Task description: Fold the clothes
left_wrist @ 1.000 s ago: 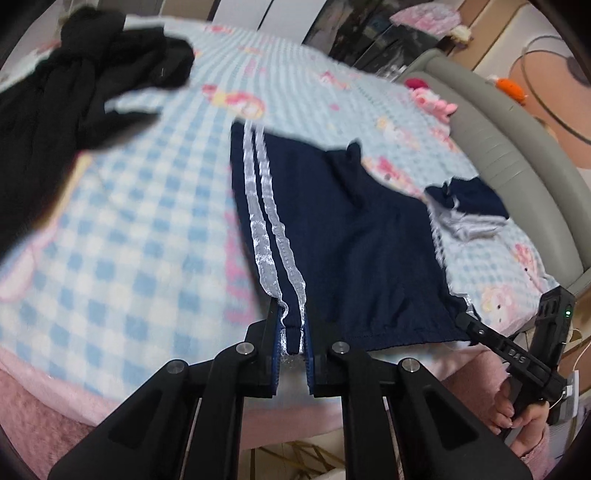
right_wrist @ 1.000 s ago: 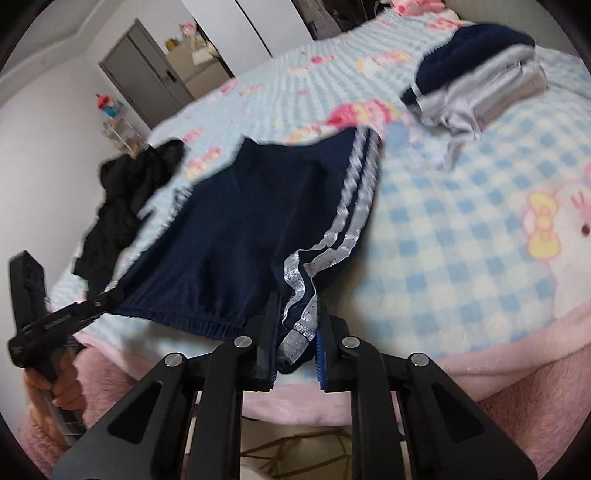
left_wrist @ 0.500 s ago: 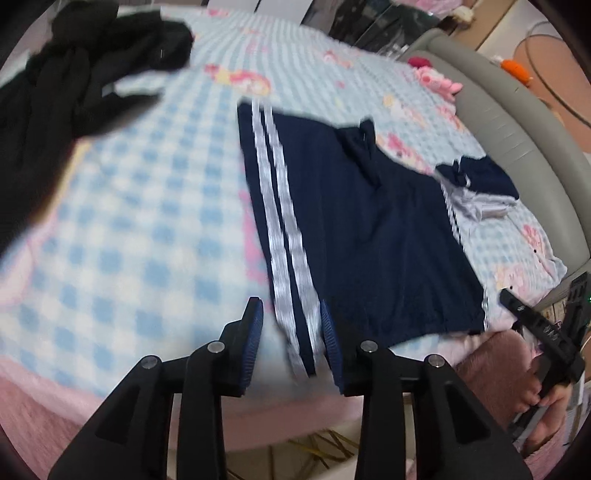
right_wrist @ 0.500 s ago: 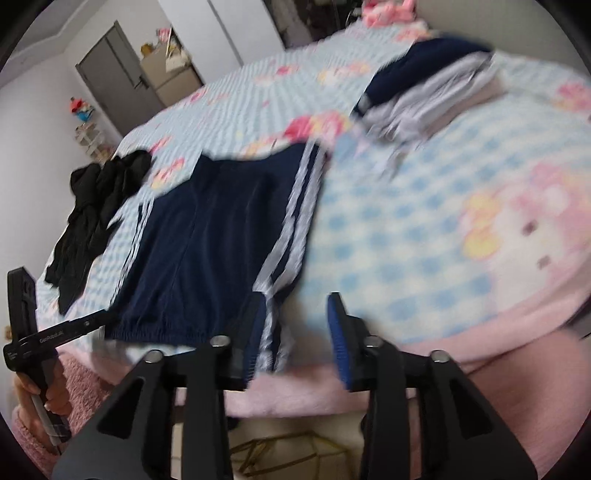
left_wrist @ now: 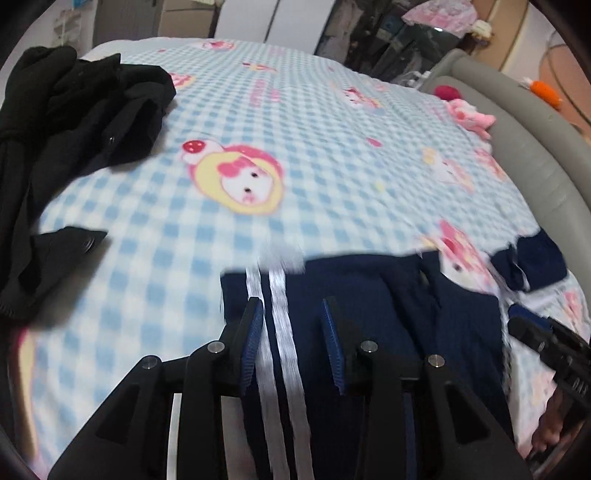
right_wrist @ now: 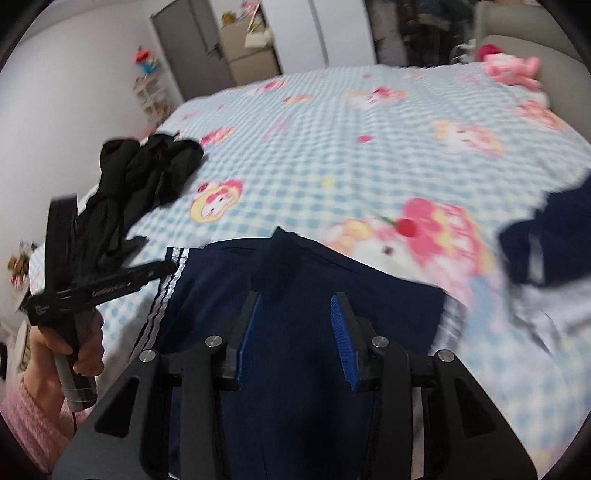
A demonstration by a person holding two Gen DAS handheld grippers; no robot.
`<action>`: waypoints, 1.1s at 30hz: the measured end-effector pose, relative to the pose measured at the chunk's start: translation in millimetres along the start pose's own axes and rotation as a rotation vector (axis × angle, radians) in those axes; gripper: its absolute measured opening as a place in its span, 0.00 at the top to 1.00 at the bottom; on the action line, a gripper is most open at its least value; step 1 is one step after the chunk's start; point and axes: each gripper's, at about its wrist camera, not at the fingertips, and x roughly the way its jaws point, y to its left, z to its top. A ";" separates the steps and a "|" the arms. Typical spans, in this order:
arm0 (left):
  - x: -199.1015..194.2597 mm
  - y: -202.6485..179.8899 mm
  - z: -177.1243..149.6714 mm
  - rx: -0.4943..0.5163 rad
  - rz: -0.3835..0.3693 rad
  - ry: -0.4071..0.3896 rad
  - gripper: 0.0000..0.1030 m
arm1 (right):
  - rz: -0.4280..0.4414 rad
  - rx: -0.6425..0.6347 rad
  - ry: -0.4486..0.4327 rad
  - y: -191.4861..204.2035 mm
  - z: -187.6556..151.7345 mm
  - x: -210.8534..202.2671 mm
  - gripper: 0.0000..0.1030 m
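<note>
Left gripper (left_wrist: 291,325): jaws released, over the striped edge of the navy shorts (left_wrist: 369,295).
Right gripper (right_wrist: 295,317): jaws released, above shorts.
Bedspread (left_wrist: 332,147): supports shorts.

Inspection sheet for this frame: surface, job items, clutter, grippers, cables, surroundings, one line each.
Surface: blue checked blanket with cartoon prints covering the bed; grey padded bed frame along one side.
Job's things: navy shorts with white side stripes, lying flat near the bed edge; folded navy and grey pile beside them.
Clutter: black garment heap; pink plush toy at the far end.
Grippers: left gripper open above the stripes; right gripper open above the shorts' middle.
Cables: nothing seen.
Surroundings: grey door, white wardrobe, small shelf rack.
</note>
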 end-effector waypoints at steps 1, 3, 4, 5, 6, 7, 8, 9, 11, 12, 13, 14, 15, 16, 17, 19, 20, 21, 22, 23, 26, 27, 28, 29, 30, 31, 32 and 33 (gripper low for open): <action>6.1 1.5 4.6 -0.014 0.001 0.005 0.66 | 0.009 -0.011 0.018 3.2 6.2 12.9 0.62; 13.9 4.6 13.1 -0.036 -0.003 0.017 0.66 | 0.046 -0.036 0.051 6.9 14.4 30.6 0.62; 12.0 6.3 15.6 -0.037 0.018 0.005 0.66 | 0.068 -0.048 0.067 8.4 17.9 38.3 0.62; 9.9 8.3 17.4 -0.037 0.038 -0.007 0.66 | 0.092 -0.063 0.084 11.1 20.4 45.6 0.62; 6.1 12.2 15.5 -0.032 0.056 -0.019 0.66 | 0.111 -0.086 0.104 16.6 22.0 53.0 0.62; 2.7 16.4 13.5 -0.027 0.073 -0.028 0.66 | 0.106 -0.099 0.117 19.2 22.6 58.7 0.62; 1.8 22.2 10.3 -0.025 0.083 -0.020 0.66 | 0.086 -0.099 0.121 18.1 22.7 62.5 0.62; 2.8 28.6 7.2 -0.023 0.089 -0.003 0.66 | 0.065 -0.098 0.125 17.1 22.8 66.2 0.62; 7.2 40.0 1.0 -0.023 0.080 0.042 0.66 | 0.024 -0.098 0.133 15.0 22.9 73.8 0.62; 8.7 42.7 -0.9 -0.030 0.064 0.056 0.66 | 0.004 -0.097 0.137 14.0 23.0 77.5 0.62; 10.0 43.8 -1.6 -0.038 0.046 0.064 0.66 | -0.017 -0.097 0.141 12.9 23.1 81.3 0.62; 11.1 42.3 -1.4 -0.038 0.036 0.064 0.66 | -0.037 -0.096 0.145 11.9 23.2 85.1 0.62; 12.1 40.8 -1.2 -0.038 0.026 0.064 0.66 | -0.066 -0.096 0.143 8.5 23.6 86.1 0.62; 13.3 39.0 -0.9 -0.036 0.018 0.064 0.66 | -0.087 -0.081 0.134 1.9 24.6 83.7 0.62; 15.1 35.8 -0.5 -0.026 0.019 0.065 0.66 | -0.094 -0.055 0.123 -5.8 25.8 80.2 0.62; 18.0 29.8 0.4 -0.005 0.020 0.064 0.66 | -0.122 -0.008 0.104 -20.6 28.0 74.3 0.62; 19.2 27.1 0.8 0.005 0.022 0.062 0.66 | -0.160 -0.004 0.103 -26.1 28.4 74.7 0.62; 20.1 24.8 0.8 0.015 0.028 0.060 0.67 | -0.205 -0.009 0.107 -30.8 28.4 76.7 0.62; 21.0 22.6 0.7 0.024 0.035 0.057 0.68 | -0.242 -0.013 0.116 -35.4 28.1 79.5 0.62; 21.7 20.4 0.6 0.034 0.043 0.054 0.68 | -0.261 -0.011 0.128 -39.5 27.6 82.0 0.62; 16.4 19.6 2.3 0.047 0.062 0.037 0.69 | -0.272 -0.012 0.112 -41.7 30.9 76.5 0.62; 13.5 20.6 3.6 0.042 0.064 0.027 0.69 | -0.247 -0.030 0.110 -36.7 31.4 76.7 0.62; 10.6 21.6 4.9 0.037 0.065 0.017 0.69 | -0.223 -0.048 0.109 -31.7 31.9 76.8 0.62; 7.9 22.8 6.1 0.031 0.067 0.009 0.69 | -0.199 -0.067 0.108 -26.7 32.5 76.9 0.62; 6.8 24.9 6.9 0.023 0.065 0.008 0.69 | -0.175 -0.085 0.107 -21.7 33.0 77.1 0.62; 6.8 26.0 6.8 0.023 0.062 0.010 0.68 | -0.151 -0.103 0.106 -16.7 33.6 77.2 0.62; 8.3 26.1 5.9 0.030 0.058 0.017 0.68 | -0.126 -0.121 0.105 -11.7 34.1 77.4 0.62; 11.5 24.6 4.4 0.042 0.055 0.028 0.68 | -0.102 -0.139 0.104 -6.7 34.6 77.5 0.61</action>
